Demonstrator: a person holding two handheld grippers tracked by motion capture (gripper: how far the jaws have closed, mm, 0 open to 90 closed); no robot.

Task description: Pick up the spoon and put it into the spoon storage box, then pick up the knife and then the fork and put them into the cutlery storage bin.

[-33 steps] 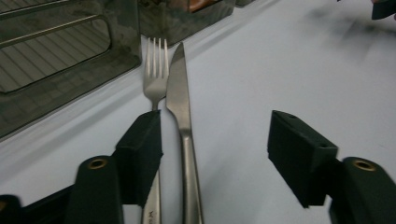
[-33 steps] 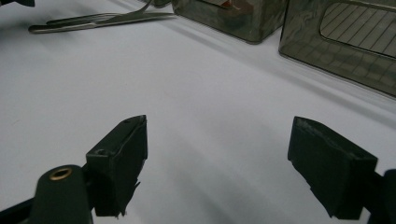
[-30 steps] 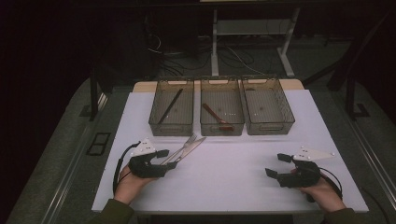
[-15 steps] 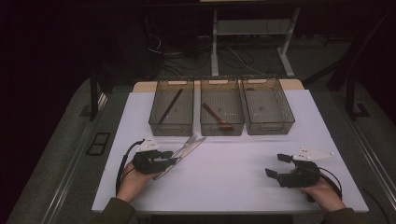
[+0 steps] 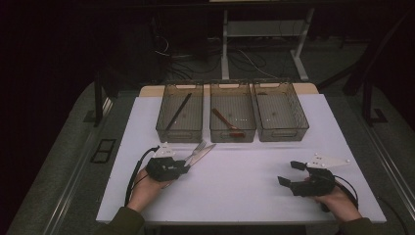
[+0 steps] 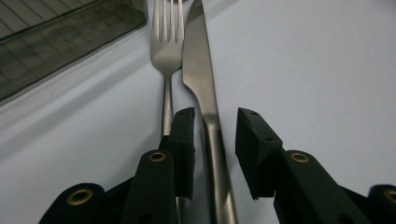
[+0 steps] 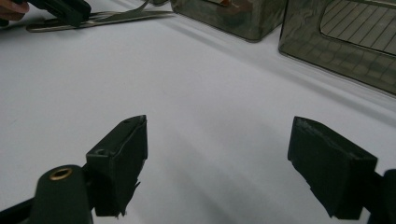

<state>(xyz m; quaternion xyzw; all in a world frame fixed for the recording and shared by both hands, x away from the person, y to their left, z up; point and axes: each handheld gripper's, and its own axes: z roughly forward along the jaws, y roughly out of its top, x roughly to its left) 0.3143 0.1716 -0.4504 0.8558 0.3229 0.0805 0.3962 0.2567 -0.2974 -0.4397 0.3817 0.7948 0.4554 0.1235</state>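
Observation:
A steel knife and a steel fork lie side by side on the white table, just in front of the left bin. My left gripper straddles the knife's handle low over the table, and its jaws have just been closing. A gap still shows between the right pad and the handle, and the fork lies outside the left pad. From above, the left gripper sits at the near end of the knife and fork. My right gripper rests open at the near right, nothing between its jaws.
Three clear bins stand in a row at the back. The left bin holds a dark stick, the middle bin a reddish-brown utensil, and the right bin looks bare. The table's near edge runs close under both hands.
My left gripper has slid forward and down onto the cutlery handles, and its jaws have narrowed around the knife. The right gripper has stayed put.

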